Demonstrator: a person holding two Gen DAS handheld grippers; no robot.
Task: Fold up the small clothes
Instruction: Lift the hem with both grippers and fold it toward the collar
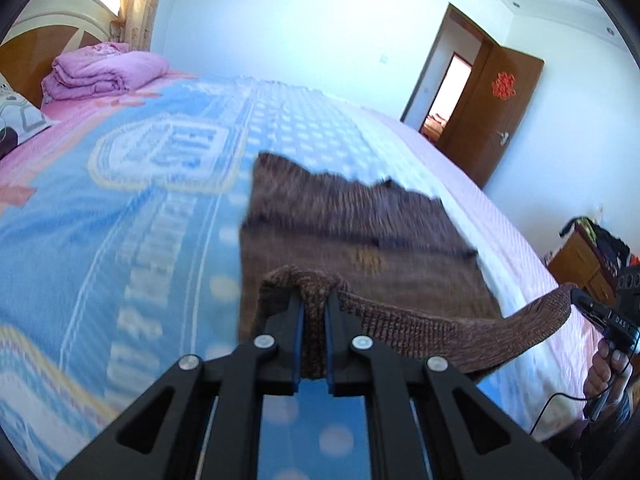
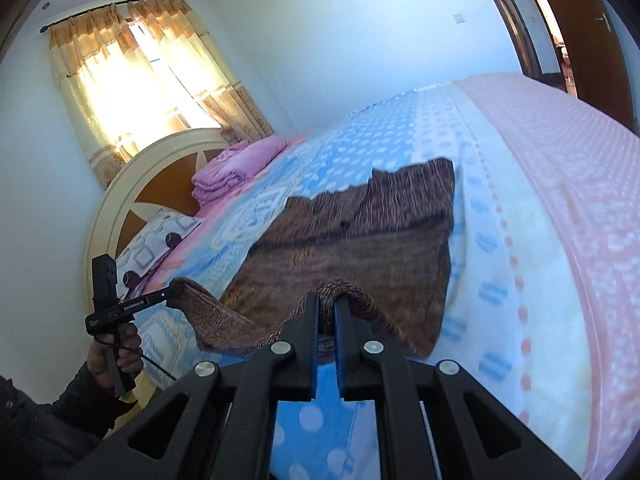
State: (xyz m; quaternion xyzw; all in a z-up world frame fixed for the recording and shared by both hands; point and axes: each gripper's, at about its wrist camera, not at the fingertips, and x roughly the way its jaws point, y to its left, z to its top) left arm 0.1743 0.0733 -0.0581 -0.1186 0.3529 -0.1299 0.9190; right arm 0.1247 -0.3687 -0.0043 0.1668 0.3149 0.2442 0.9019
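A small brown knit garment [image 1: 360, 236] lies on the bed, its near hem lifted off the blanket. My left gripper [image 1: 314, 300] is shut on one near corner of that hem, knit fabric bunched between its blue pads. My right gripper [image 2: 328, 302] is shut on the other near corner; the garment [image 2: 360, 240] stretches away from it, flat on the bed farther off. The hem sags in a band between the two grippers. The right gripper [image 1: 576, 296] shows at the right edge of the left wrist view, and the left gripper [image 2: 178, 290] at the left of the right wrist view.
The bed carries a blue patterned blanket [image 1: 120, 208] over a pink sheet [image 2: 560, 160]. A folded pink quilt [image 1: 104, 72] and a pillow [image 2: 160, 236] lie by the headboard [image 2: 120, 184]. An open wooden door [image 1: 492, 116] and a wooden cabinet [image 1: 584, 264] stand beyond the bed's far side.
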